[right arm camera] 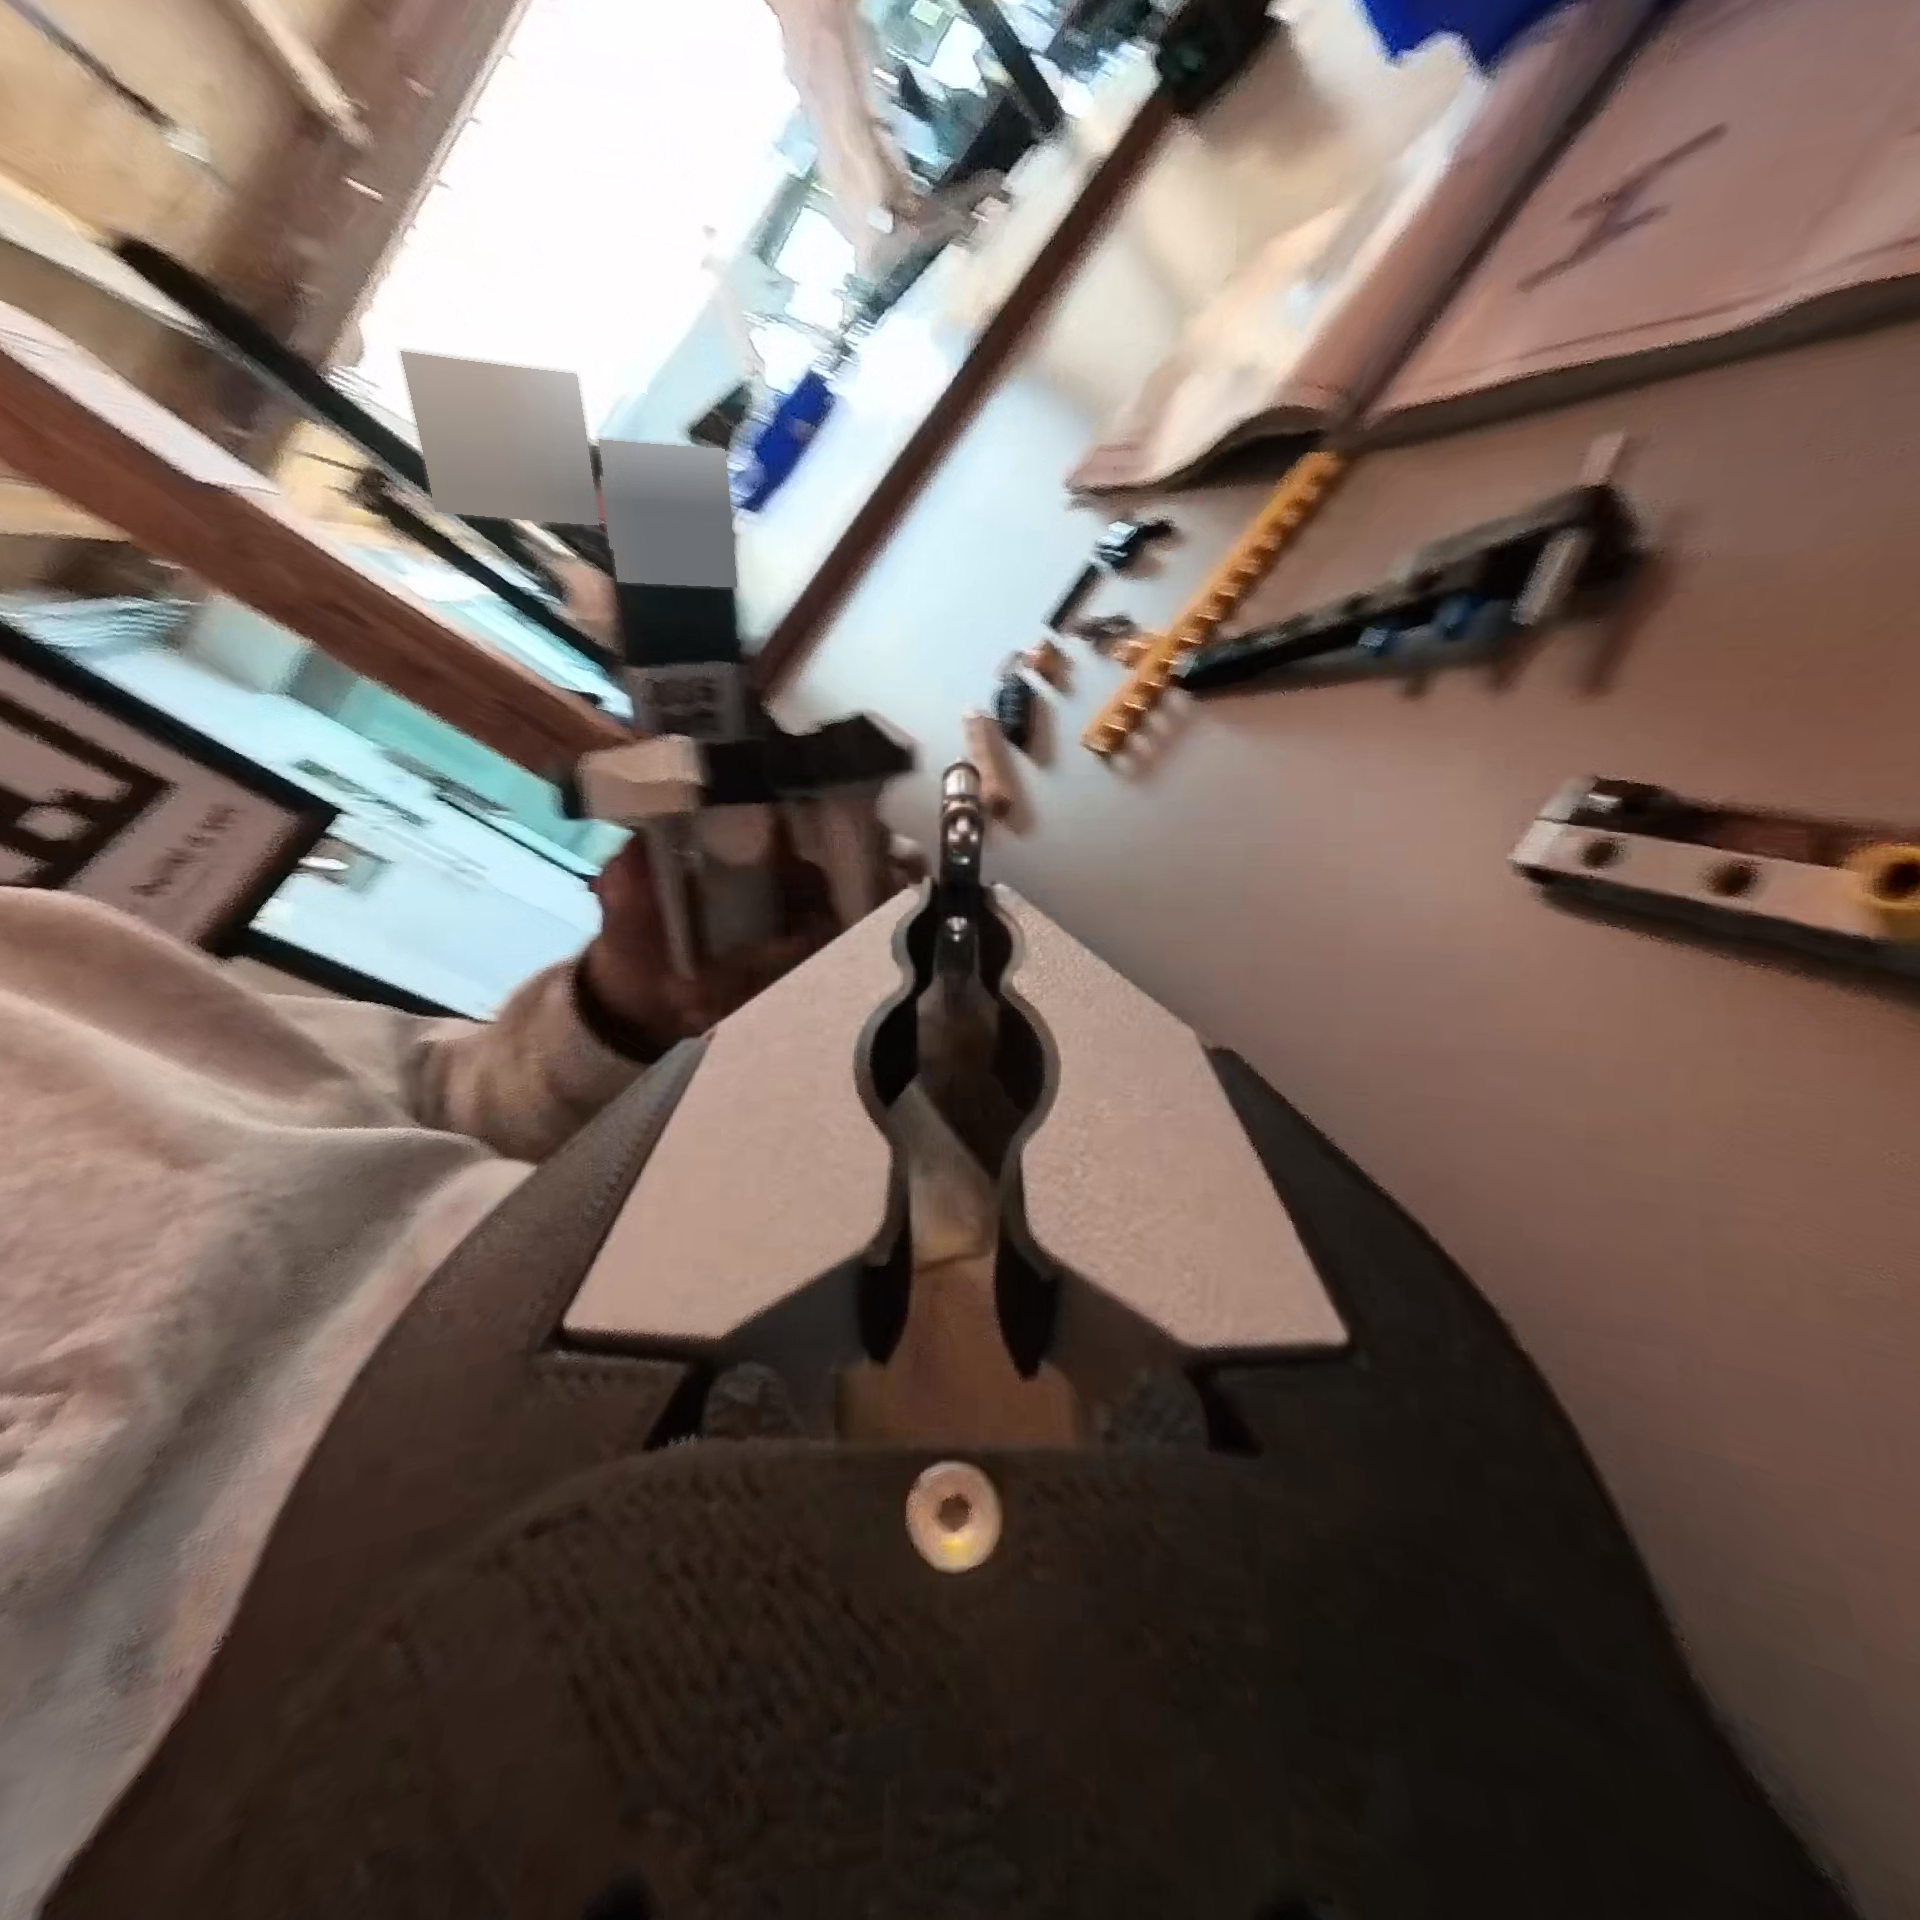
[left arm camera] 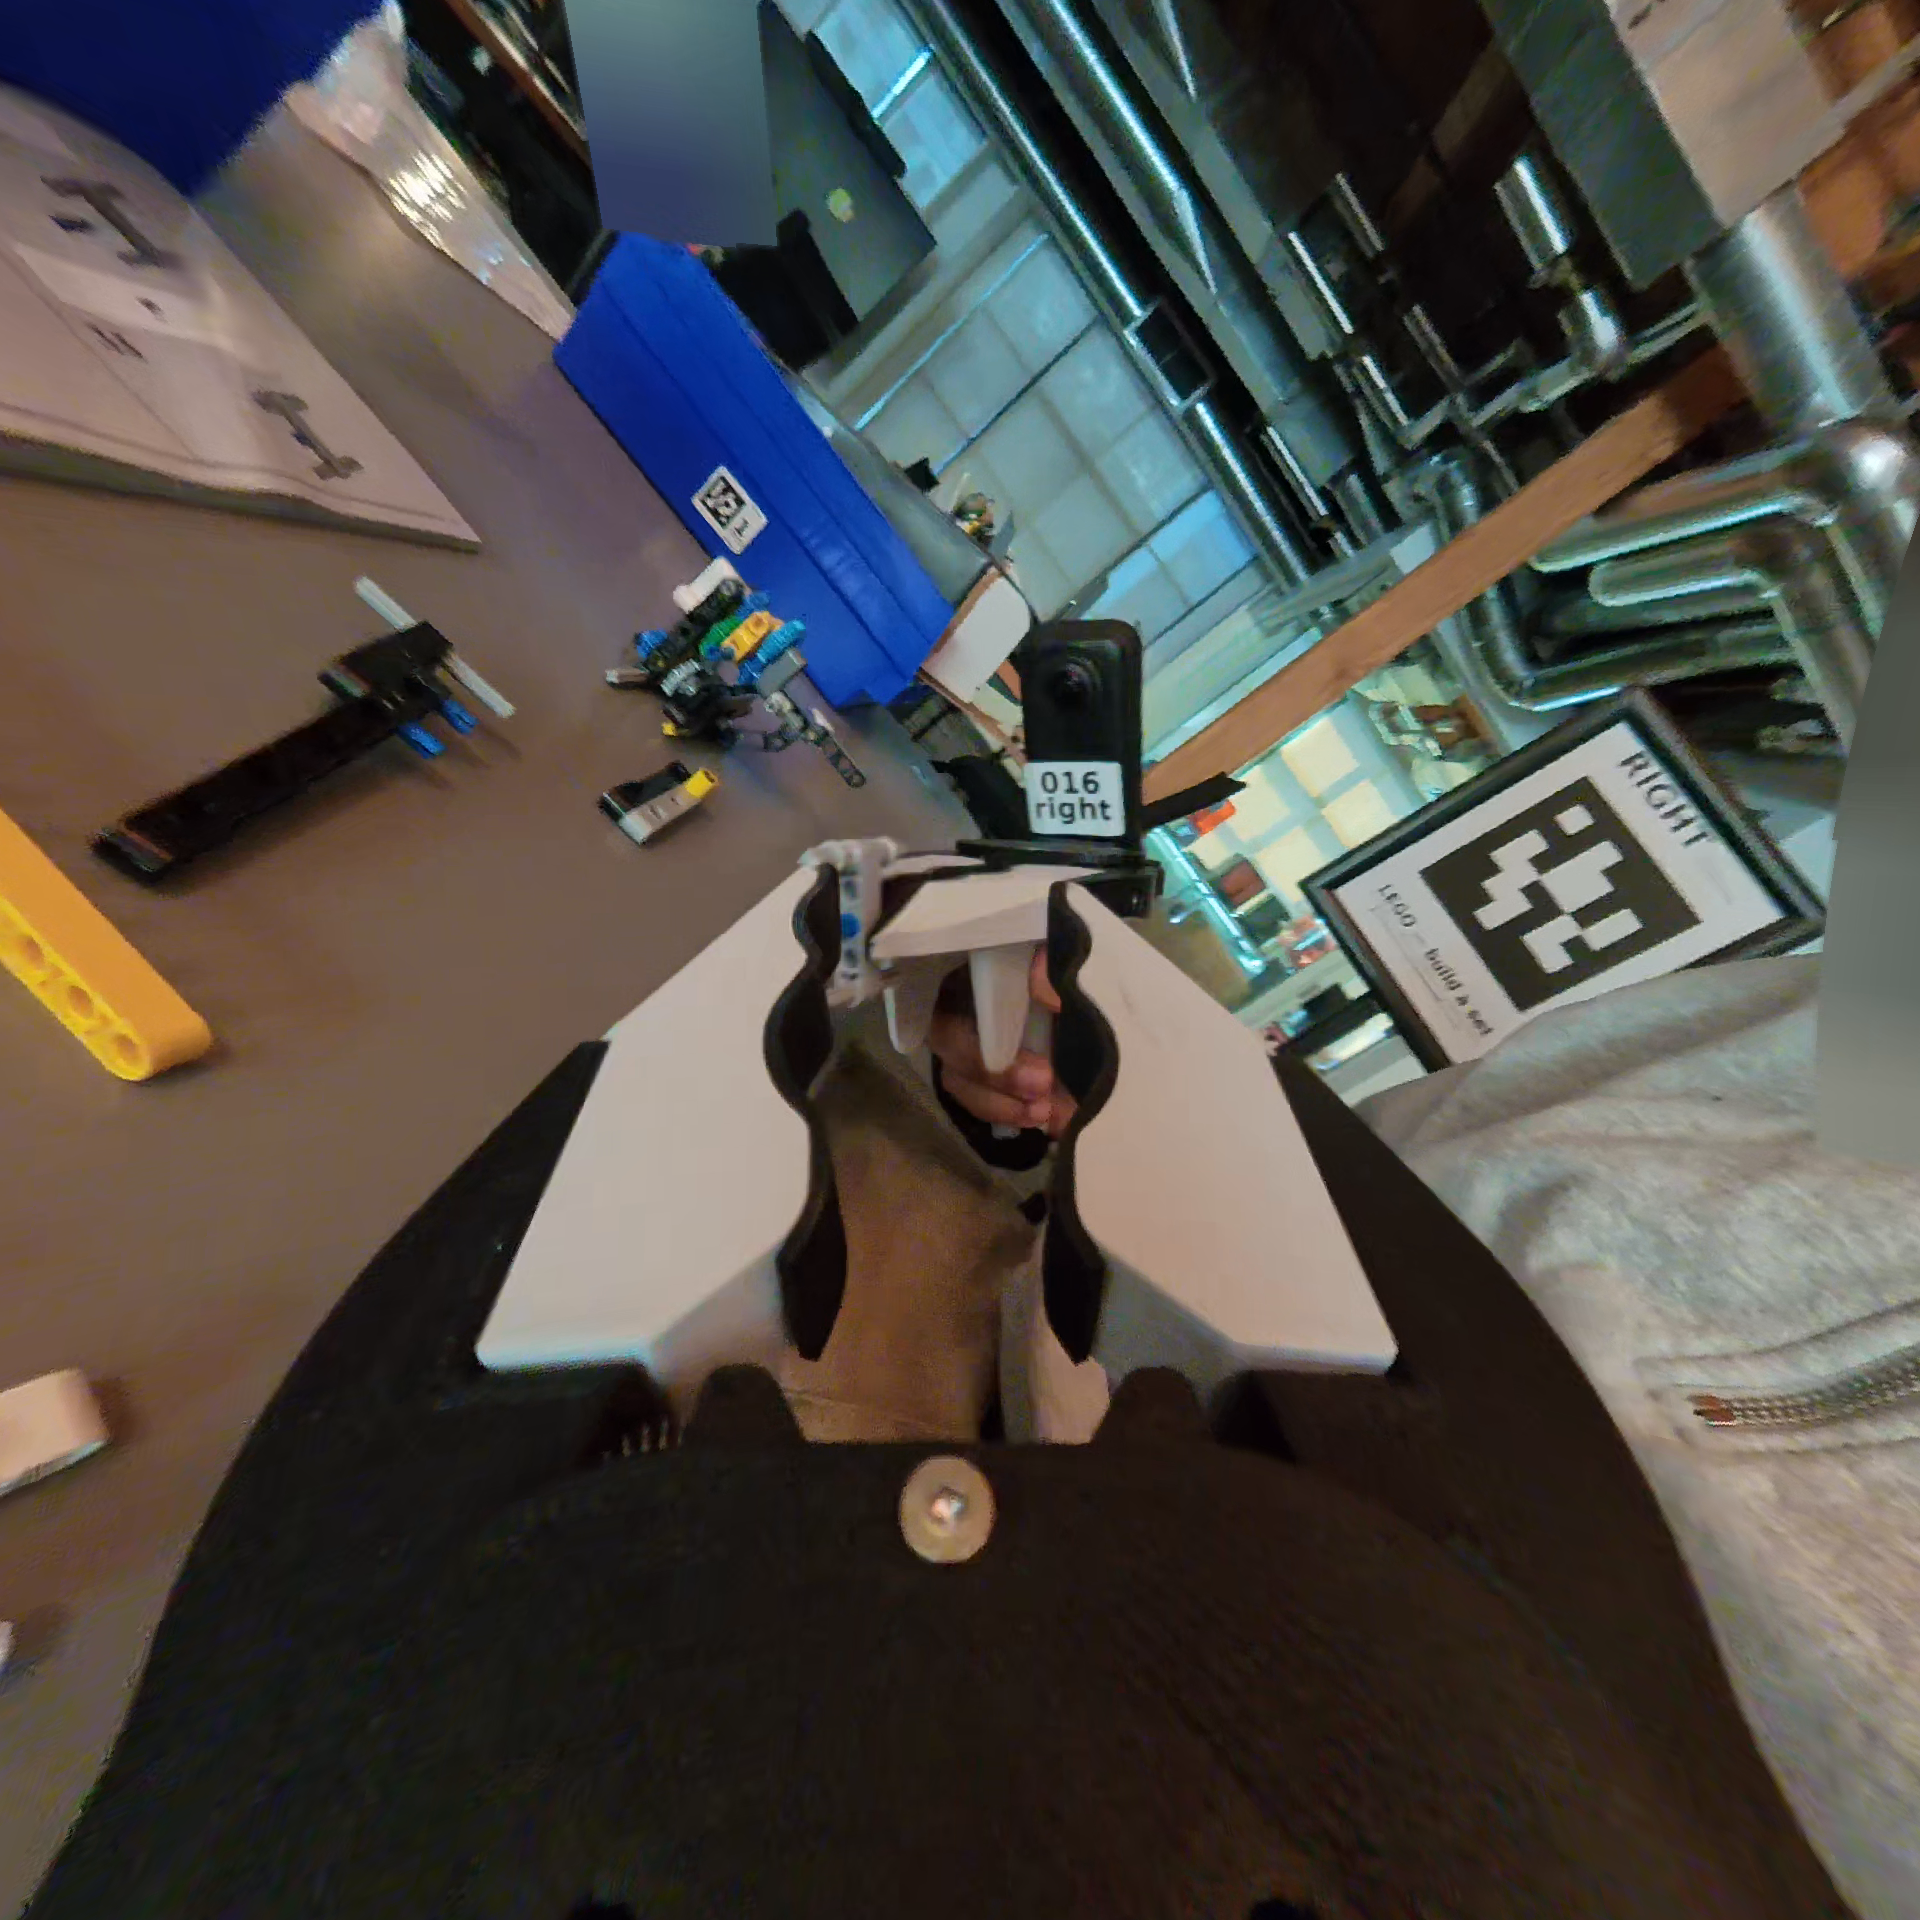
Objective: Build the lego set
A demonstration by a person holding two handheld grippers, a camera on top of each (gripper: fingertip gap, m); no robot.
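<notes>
My right gripper [right arm camera: 961,883] is shut on a small thin grey-white lego piece [right arm camera: 961,821] that sticks out past its tips. In the left wrist view this piece [left arm camera: 852,920] is white with blue pins. It hangs at the tip of the right gripper [left arm camera: 883,935], just in front of my left gripper's left finger. My left gripper [left arm camera: 940,914] is open, its jaws wide apart with nothing clamped between them. Both grippers are held up above the table, facing each other. The left gripper [right arm camera: 665,784] shows blurred in the right wrist view.
On the brown table lie a long black assembly [left arm camera: 291,748] with blue pins, a yellow beam [left arm camera: 94,977], a pile of small parts [left arm camera: 717,665], a small black-and-yellow piece [left arm camera: 660,800] and an open instruction booklet [left arm camera: 208,343]. A blue box [left arm camera: 748,488] stands behind. A grey beam [right arm camera: 1714,883] lies at the right. Some 4 cm of space lies between my two pairs of fingers.
</notes>
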